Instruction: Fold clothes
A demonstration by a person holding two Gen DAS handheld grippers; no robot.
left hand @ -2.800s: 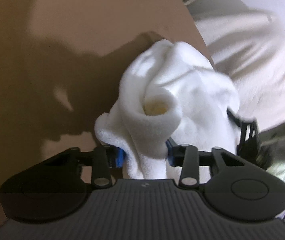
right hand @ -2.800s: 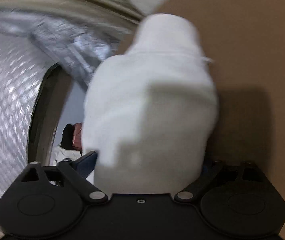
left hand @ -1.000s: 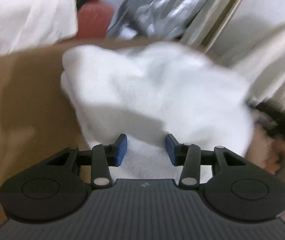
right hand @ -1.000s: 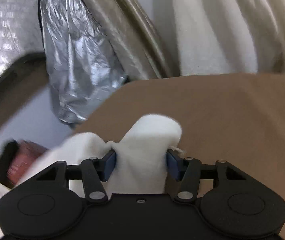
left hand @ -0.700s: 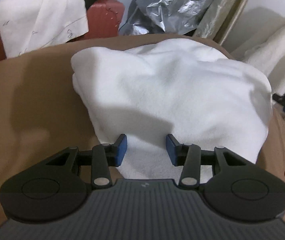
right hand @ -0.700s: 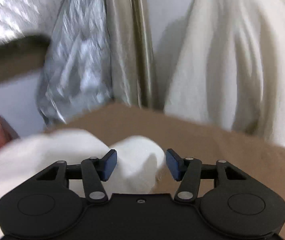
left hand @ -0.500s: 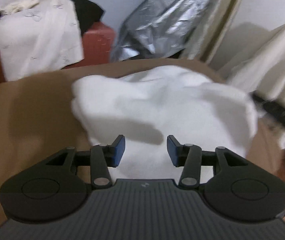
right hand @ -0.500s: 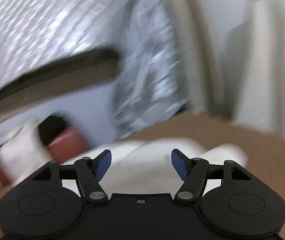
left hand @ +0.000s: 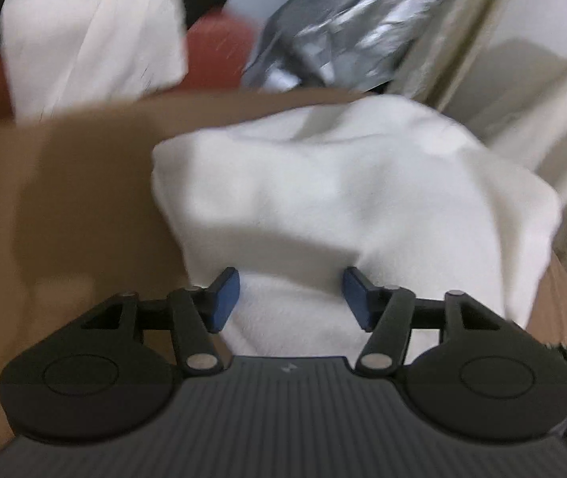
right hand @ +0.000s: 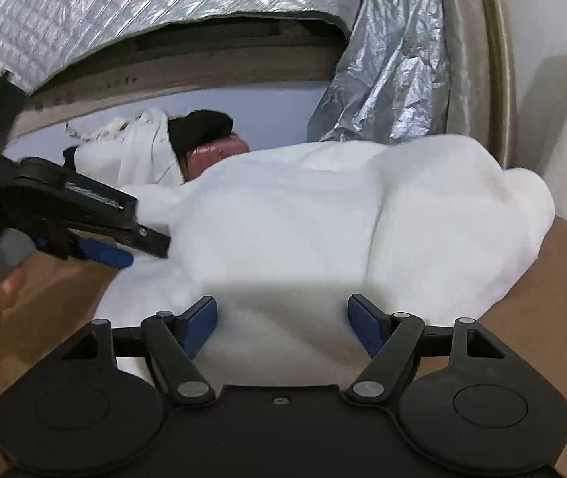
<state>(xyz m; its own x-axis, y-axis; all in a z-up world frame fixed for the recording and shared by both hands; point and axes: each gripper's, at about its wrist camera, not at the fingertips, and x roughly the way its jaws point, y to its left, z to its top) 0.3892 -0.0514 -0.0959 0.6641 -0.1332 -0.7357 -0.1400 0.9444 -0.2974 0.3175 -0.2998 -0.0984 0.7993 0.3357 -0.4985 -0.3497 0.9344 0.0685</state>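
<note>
White fleece garment (right hand: 343, 219) is lying bunched in a soft mound on the brown table (right hand: 542, 298). Left gripper (left hand: 291, 298) and right gripper (right hand: 281, 324) are both opening, blue pads standing clear of the cloth that is running between them. Release step, by the look of it. Next move probably calls for finding a fresh edge to pinch and flattening the mound.

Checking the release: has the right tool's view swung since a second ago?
Yes. The right tool swung left; the cream curtain slid to the right edge.
</note>
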